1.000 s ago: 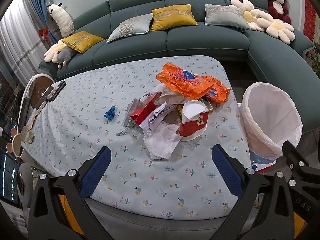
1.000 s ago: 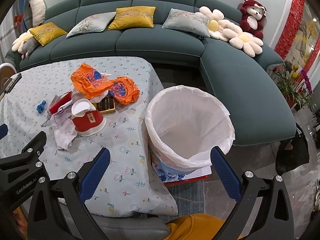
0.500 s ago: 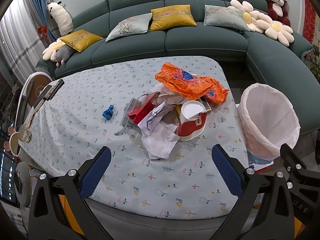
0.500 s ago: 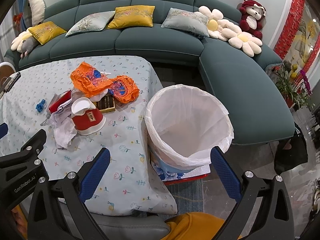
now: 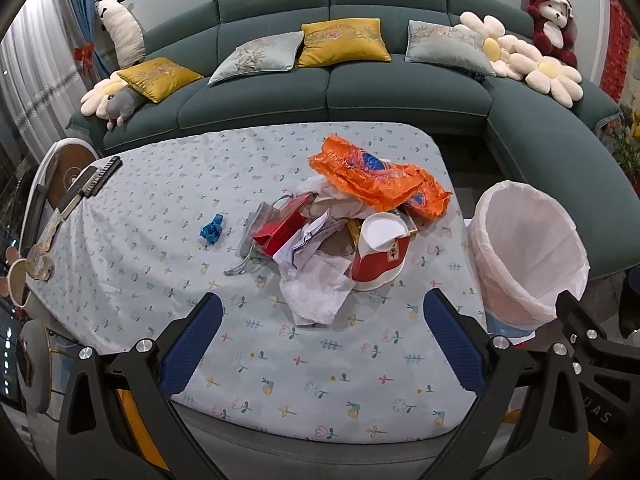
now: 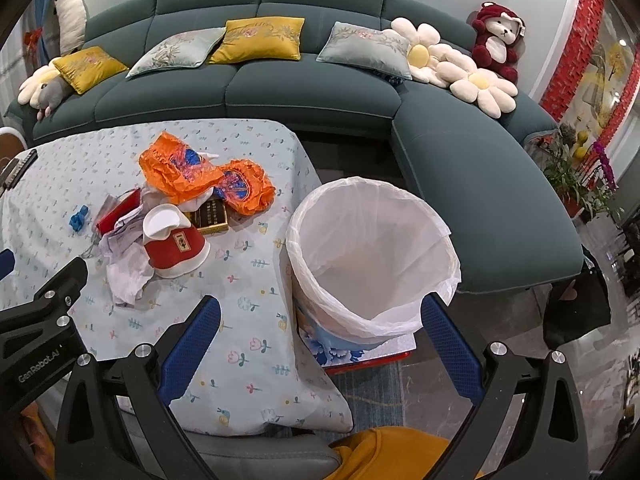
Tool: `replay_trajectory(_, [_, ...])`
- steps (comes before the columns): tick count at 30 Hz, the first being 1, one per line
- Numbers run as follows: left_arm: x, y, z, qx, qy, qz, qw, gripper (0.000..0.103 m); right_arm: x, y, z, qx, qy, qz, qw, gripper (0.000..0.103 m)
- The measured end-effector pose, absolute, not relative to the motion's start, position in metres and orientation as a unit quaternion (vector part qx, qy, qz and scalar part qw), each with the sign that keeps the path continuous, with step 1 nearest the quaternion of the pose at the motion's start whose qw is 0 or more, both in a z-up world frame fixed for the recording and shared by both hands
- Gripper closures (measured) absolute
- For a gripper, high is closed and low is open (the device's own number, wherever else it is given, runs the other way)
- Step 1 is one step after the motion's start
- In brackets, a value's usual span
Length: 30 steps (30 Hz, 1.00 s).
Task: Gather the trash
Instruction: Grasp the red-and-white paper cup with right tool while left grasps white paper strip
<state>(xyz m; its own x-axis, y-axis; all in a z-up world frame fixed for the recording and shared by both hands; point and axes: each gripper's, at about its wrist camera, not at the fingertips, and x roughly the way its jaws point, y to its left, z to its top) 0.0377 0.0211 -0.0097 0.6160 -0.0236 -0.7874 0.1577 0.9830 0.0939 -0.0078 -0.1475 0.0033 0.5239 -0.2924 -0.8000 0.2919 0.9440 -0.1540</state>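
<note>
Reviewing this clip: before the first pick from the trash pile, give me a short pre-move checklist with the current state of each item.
1. Left gripper open and empty: ok, nothing sits between its blue pads.
2. Right gripper open and empty: ok.
3. Trash bin lined and ready: ok, the white bag is folded over the rim and nothing shows inside.
4. Pile reachable: ok, the white crumpled paper lies nearest the left gripper, with the red and white cup beside it.
5. Orange plastic bag free to lift: cannot tell, it overlaps other litter.
6. Stray blue scrap: ok, apart from the pile on the tablecloth.
</note>
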Motion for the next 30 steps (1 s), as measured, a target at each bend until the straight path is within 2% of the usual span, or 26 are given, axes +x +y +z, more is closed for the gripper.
replay_trajectory(14, [0.065, 0.054, -0.023, 0.067, 0.424, -0.082, 0.9, 0.007, 0.015, -0.131, -0.003, 0.01, 0.461, -0.164, 0.872, 0.007])
replay_trajectory(30, [0.115, 0.132, -0.07, 0.02, 0.477, -0.043, 0.878, 0.007, 0.092, -0.054, -0.042, 0.011, 0.493, -0.1, 0.864, 0.009])
